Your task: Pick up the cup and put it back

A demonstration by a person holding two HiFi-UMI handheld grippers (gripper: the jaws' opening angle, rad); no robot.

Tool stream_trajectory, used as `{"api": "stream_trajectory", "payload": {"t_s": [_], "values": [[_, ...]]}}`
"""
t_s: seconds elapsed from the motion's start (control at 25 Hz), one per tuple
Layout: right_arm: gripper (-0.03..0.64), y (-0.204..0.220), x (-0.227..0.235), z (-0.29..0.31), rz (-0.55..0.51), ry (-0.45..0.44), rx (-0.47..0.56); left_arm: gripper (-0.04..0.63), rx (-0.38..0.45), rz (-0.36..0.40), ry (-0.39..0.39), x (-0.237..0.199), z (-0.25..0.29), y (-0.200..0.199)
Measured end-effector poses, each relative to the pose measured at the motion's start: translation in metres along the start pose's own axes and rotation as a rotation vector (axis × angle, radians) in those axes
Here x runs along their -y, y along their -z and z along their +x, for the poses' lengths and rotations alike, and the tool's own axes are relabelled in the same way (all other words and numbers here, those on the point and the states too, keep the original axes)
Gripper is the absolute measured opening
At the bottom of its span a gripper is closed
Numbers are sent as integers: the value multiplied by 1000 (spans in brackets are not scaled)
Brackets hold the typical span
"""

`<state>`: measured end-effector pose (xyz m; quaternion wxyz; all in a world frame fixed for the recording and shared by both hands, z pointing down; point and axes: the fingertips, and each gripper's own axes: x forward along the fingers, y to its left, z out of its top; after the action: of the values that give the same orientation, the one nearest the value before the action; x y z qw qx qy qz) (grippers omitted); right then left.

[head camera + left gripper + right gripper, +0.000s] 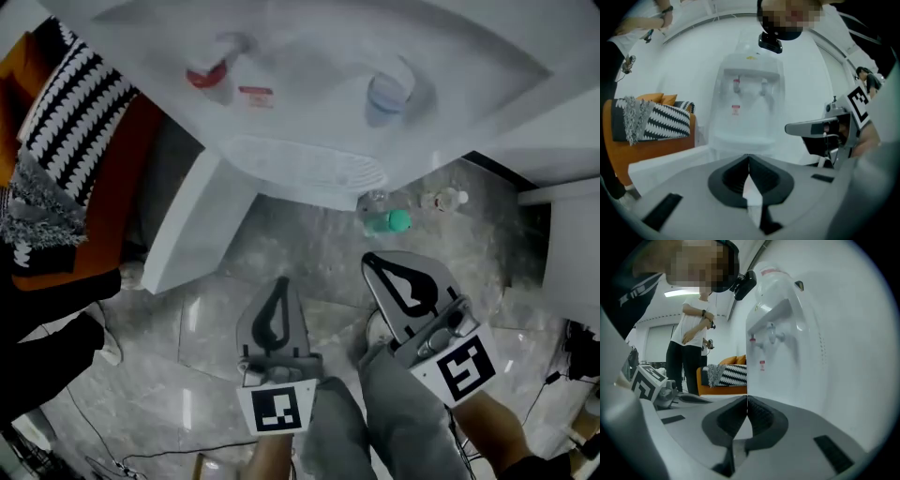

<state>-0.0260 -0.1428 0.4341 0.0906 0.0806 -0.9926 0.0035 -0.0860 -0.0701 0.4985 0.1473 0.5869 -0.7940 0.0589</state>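
A white water dispenser [309,56] stands ahead of me, with a red tap [211,75] on the left and a pale blue, translucent cup-like shape [389,94] by the right tap; whether that is the cup or the tap itself I cannot tell. Below the taps lies the ribbed drip tray [309,167]. My left gripper [280,281] and right gripper [368,257] hover low over the floor, well short of the dispenser. Both are shut with nothing between the jaws. In the left gripper view the dispenser [747,101] is straight ahead, and its tray shows no cup.
An orange sofa [122,150] with a black-and-white striped blanket [80,108] stands to the left. A green-capped bottle [389,222] and a second small bottle [445,199] lie on the marble floor beside the dispenser's foot. A person [691,348] stands behind, near the sofa.
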Motion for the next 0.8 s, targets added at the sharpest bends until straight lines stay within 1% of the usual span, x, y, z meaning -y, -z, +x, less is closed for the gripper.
{"api": "stream_trajectory", "payload": {"t_s": [0.04, 0.08, 0.2, 0.24, 0.36, 0.48, 0.6, 0.72, 0.8], "values": [[11, 20, -1, 2, 5, 3, 11, 12, -31, -18, -3, -2, 3, 23], [11, 41, -5, 5, 16, 0, 13, 12, -42, -32, -7, -6, 6, 41], [11, 102, -9, 8, 27, -24, -37, 12, 36, -34, 15, -5, 23, 74], [11, 116, -8, 9, 21, -28, -42, 12, 45, -29, 26, -1, 29, 85], [11, 151, -8, 18, 8, -32, -23, 12, 33, -6, 53, 3, 42, 117], [11, 186, -10, 35, 11, -32, -2, 12, 44, 12, 71, -1, 58, 145], [11, 225, -2, 50, -8, -28, -10, 12, 58, 41, 111, -1, 81, 171], [11, 255, 6, 57, 7, -8, 11, 13, 67, 47, 109, -1, 96, 193], [11, 273, 9, 56, 2, -13, -11, 12, 53, 57, 117, -1, 101, 206]]}}
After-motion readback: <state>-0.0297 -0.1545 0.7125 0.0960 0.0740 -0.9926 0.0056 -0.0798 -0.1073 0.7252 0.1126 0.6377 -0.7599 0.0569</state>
